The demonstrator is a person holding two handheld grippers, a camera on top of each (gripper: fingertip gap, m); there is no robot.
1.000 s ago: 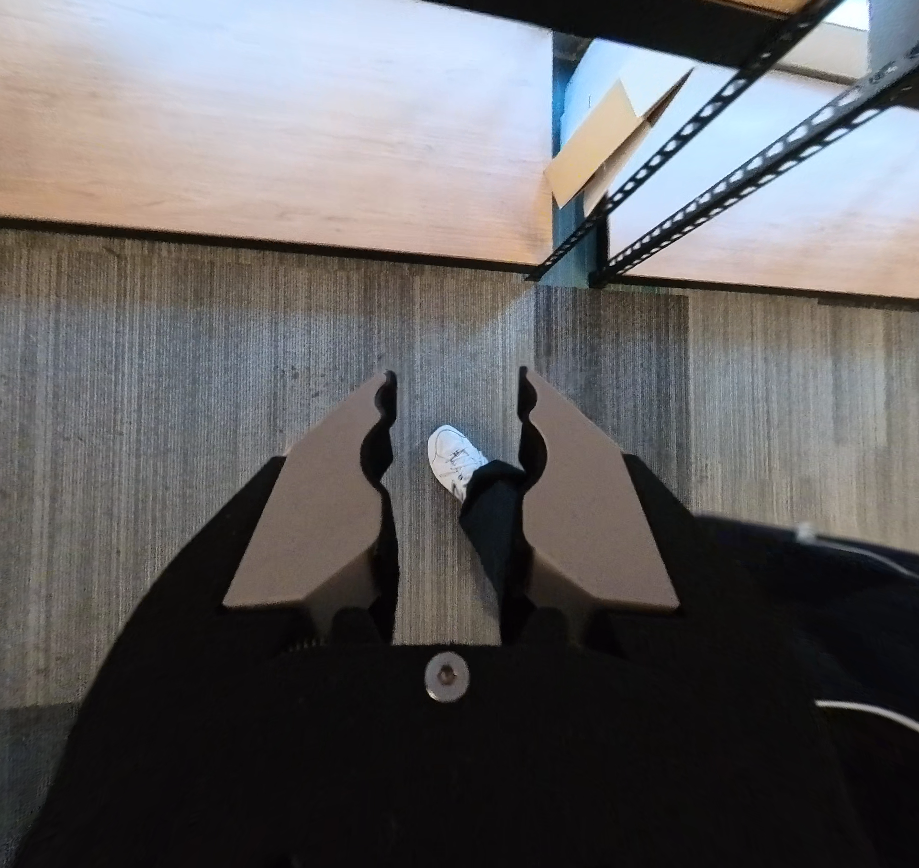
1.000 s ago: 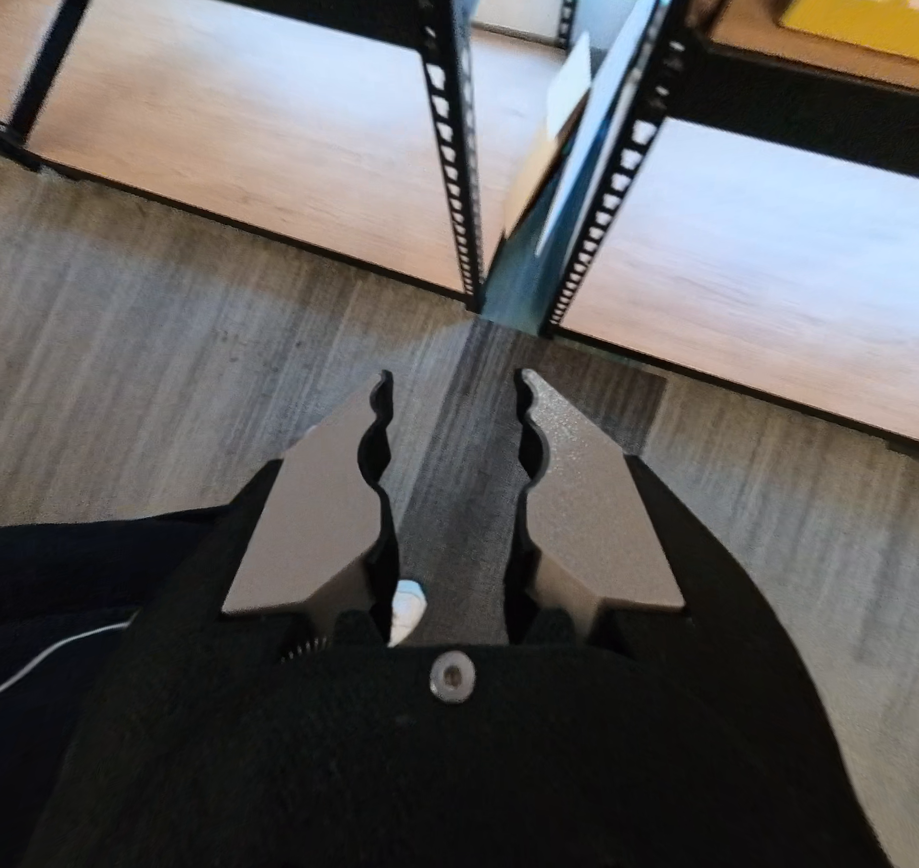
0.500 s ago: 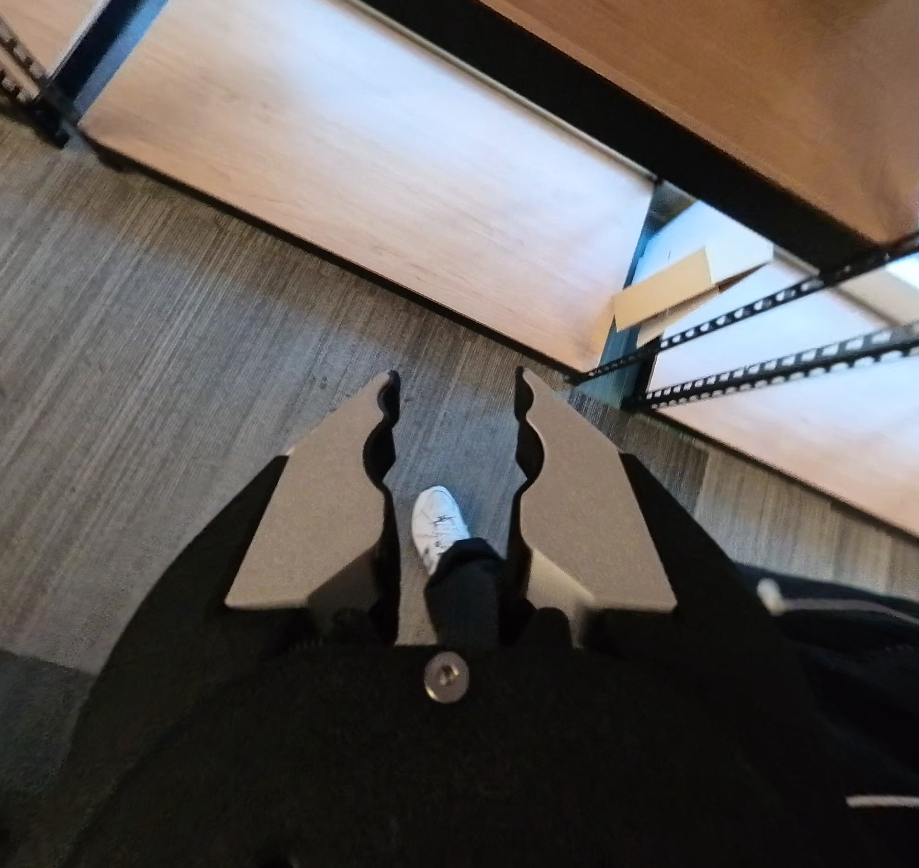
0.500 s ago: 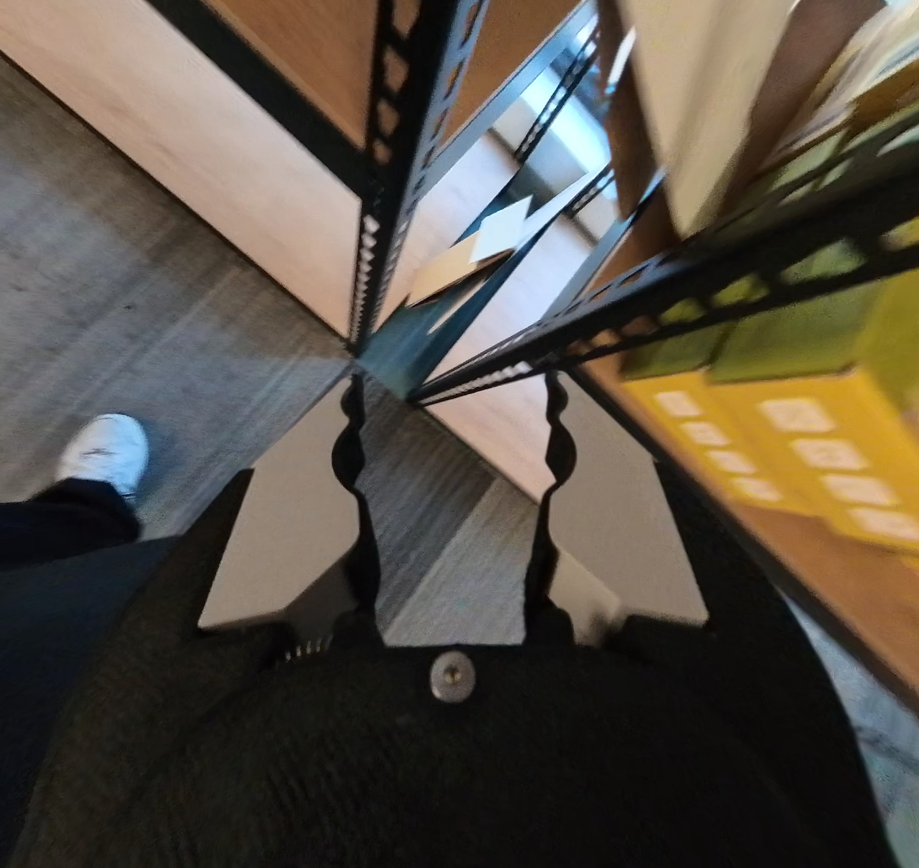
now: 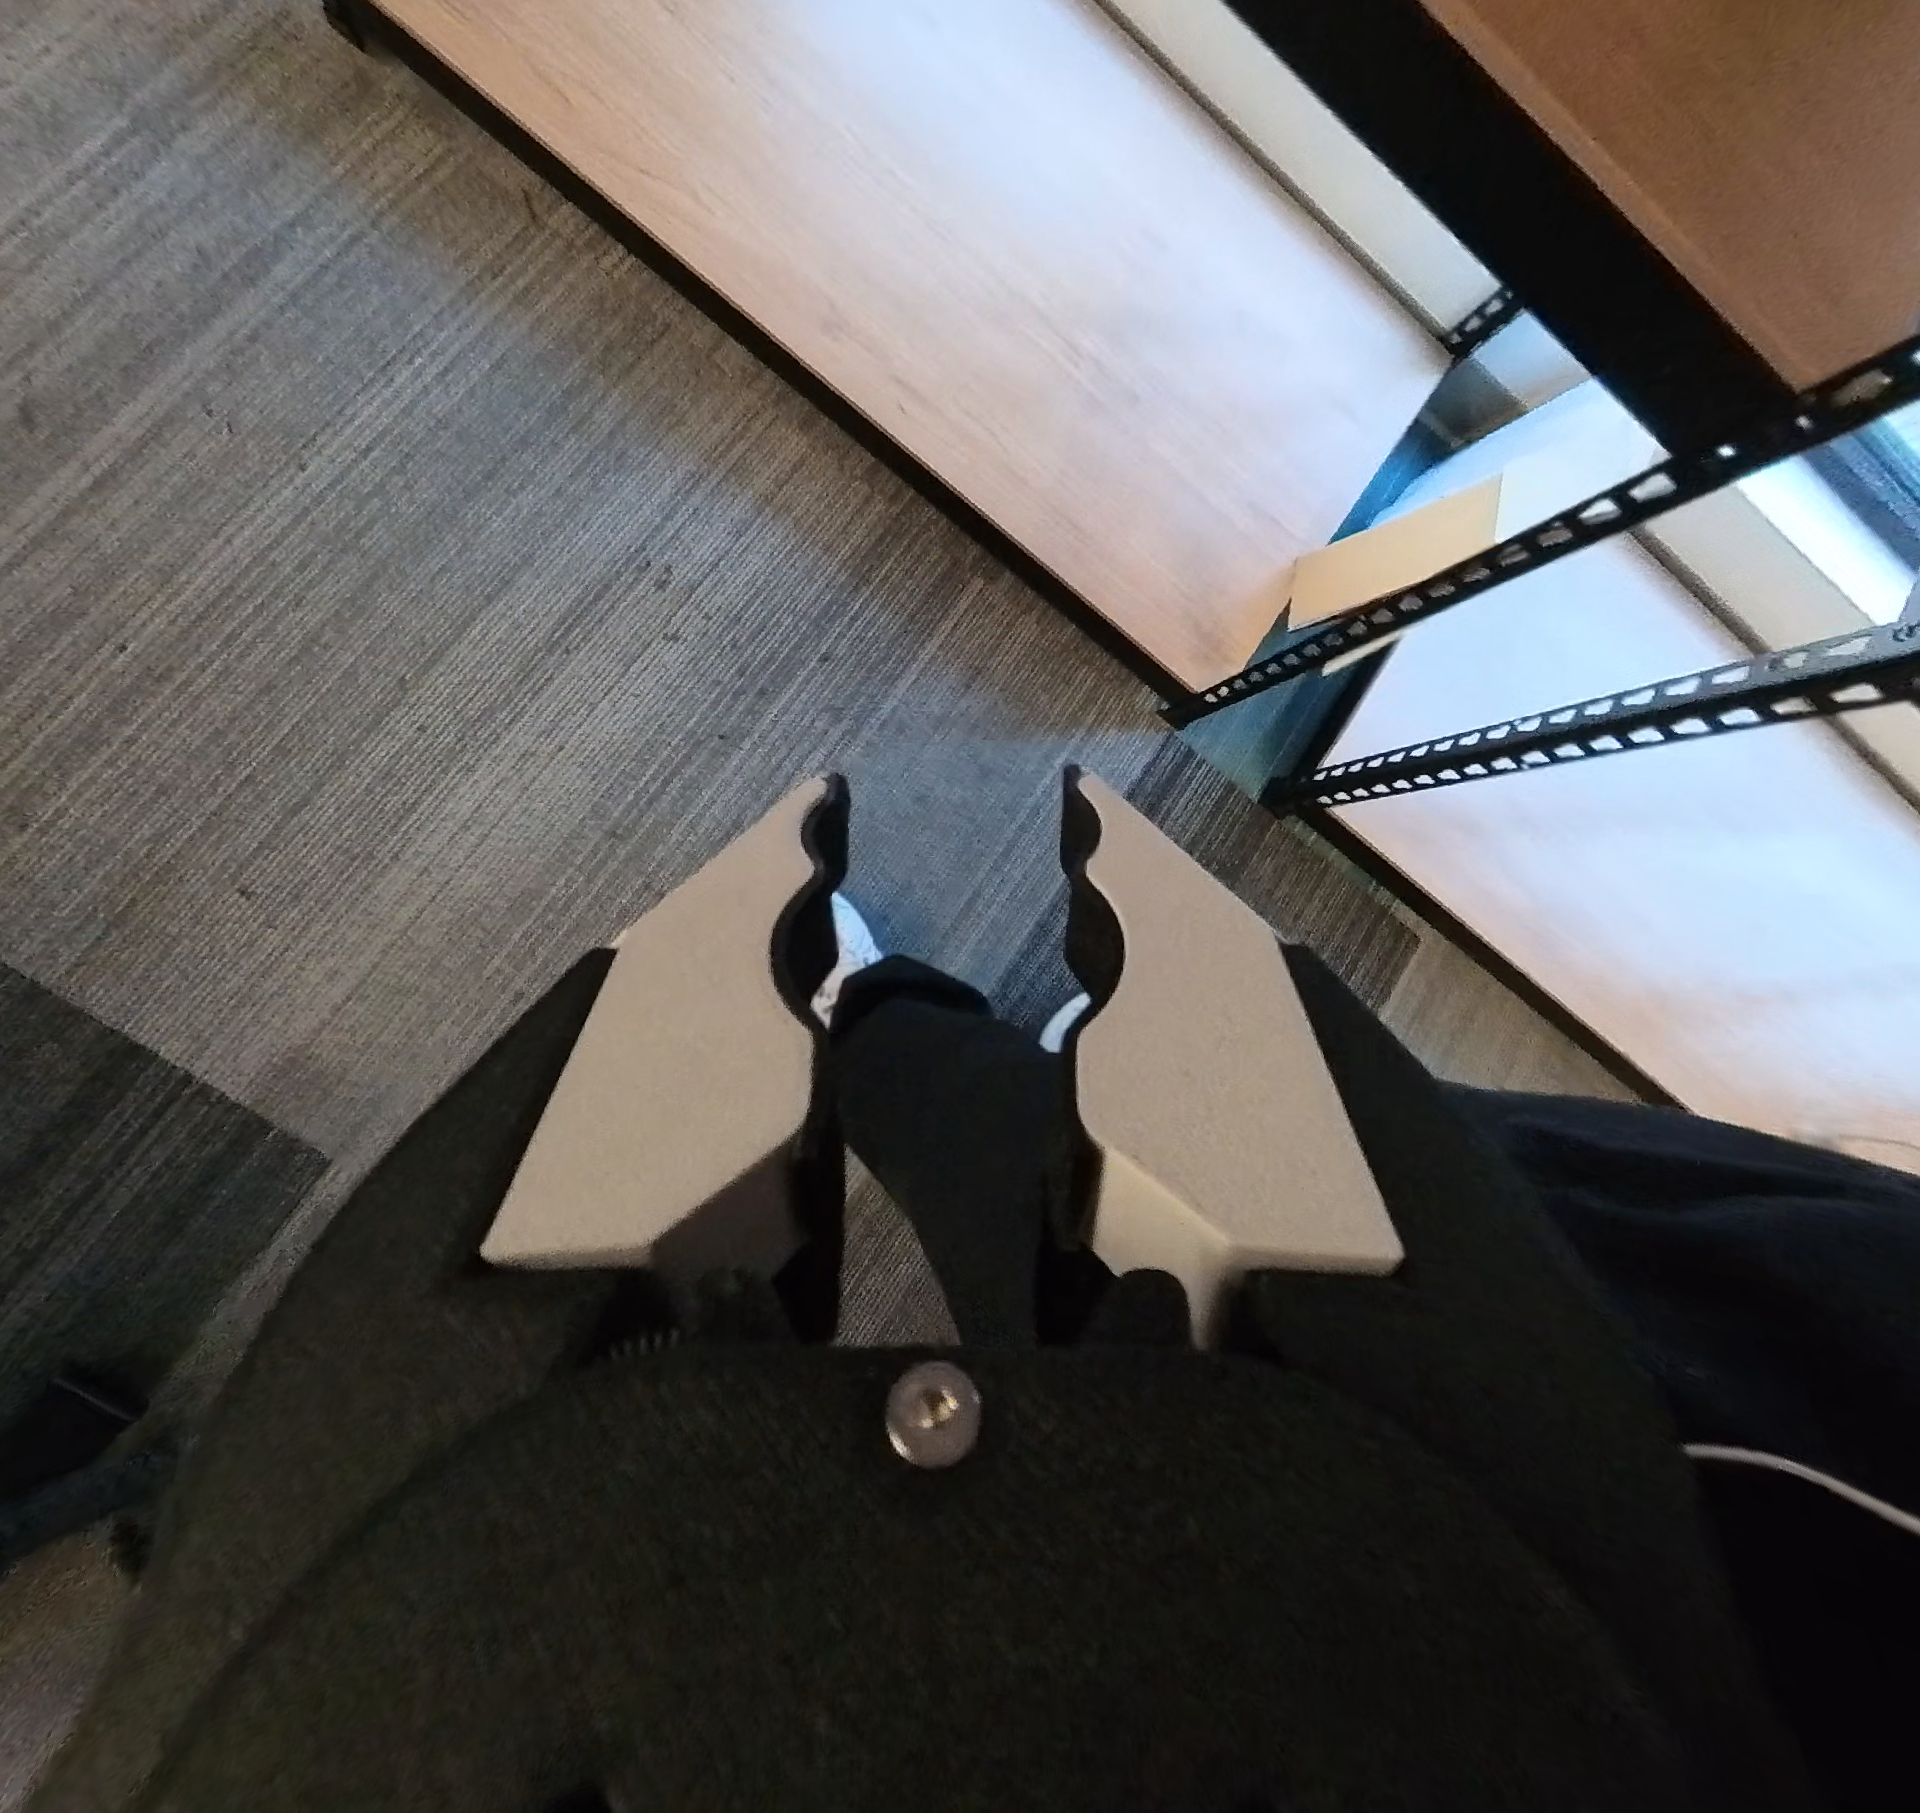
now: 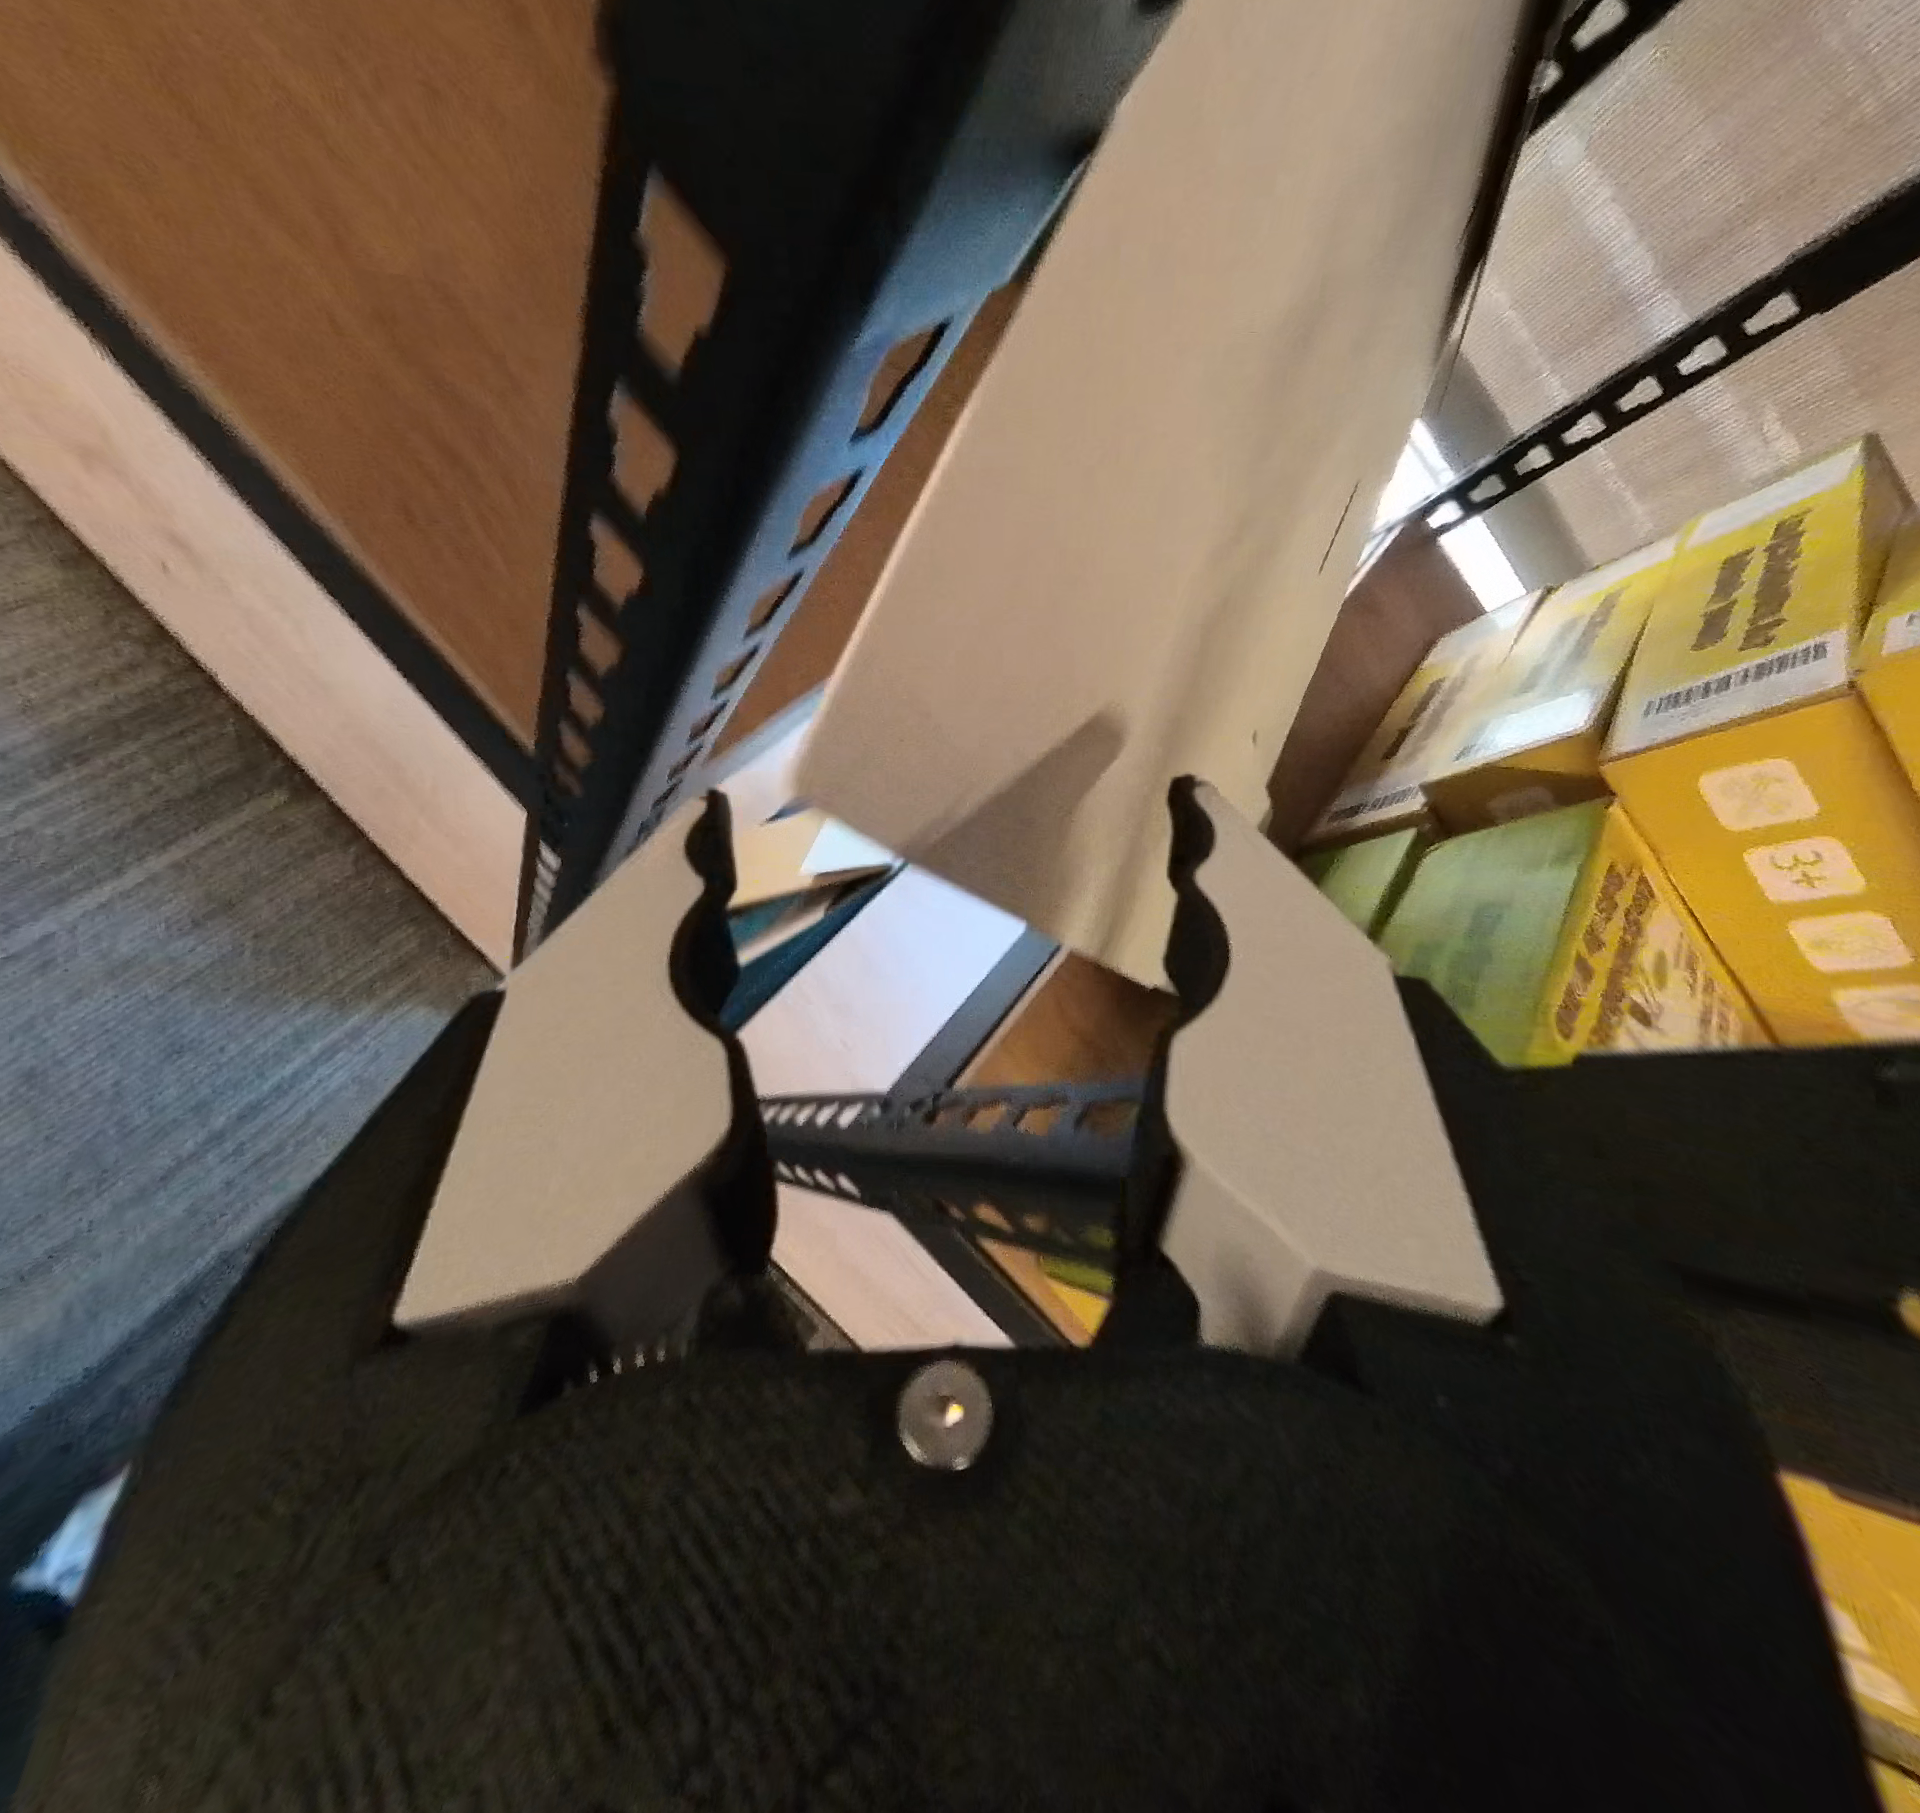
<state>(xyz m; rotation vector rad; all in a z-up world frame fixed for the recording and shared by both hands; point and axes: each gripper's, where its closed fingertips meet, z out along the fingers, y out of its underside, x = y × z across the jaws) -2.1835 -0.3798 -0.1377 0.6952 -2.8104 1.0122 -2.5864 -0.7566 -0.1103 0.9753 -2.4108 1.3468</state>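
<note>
My left gripper [image 5: 951,795] is open and empty, pointing down at the grey carpet [image 5: 364,537]. A person's dark trouser leg [image 5: 925,1067] and white shoe [image 5: 857,932] show between its fingers, far below. My right gripper [image 6: 948,805] is open and empty, raised in front of a black metal shelving rack. Its tips are near a pale beam-like board [image 6: 1143,433] and a perforated black upright [image 6: 665,475]. Yellow boxes [image 6: 1766,776] and green boxes [image 6: 1475,911] are stacked on a shelf to its right.
A low wooden shelf board [image 5: 935,236] runs along the floor, with perforated black rack posts [image 5: 1558,558] and a cardboard piece [image 5: 1392,558] between racks. A white cable [image 5: 1808,1472] crosses dark clothing at the lower right. A darker carpet tile [image 5: 114,1140] lies at the left. About 55 centimeters separates my left fingertips from my right.
My right gripper has swung up from the floor toward the rack and opened wider; the yellow and green boxes have come closer. My left gripper has tilted; the leg has shifted between its fingers.
</note>
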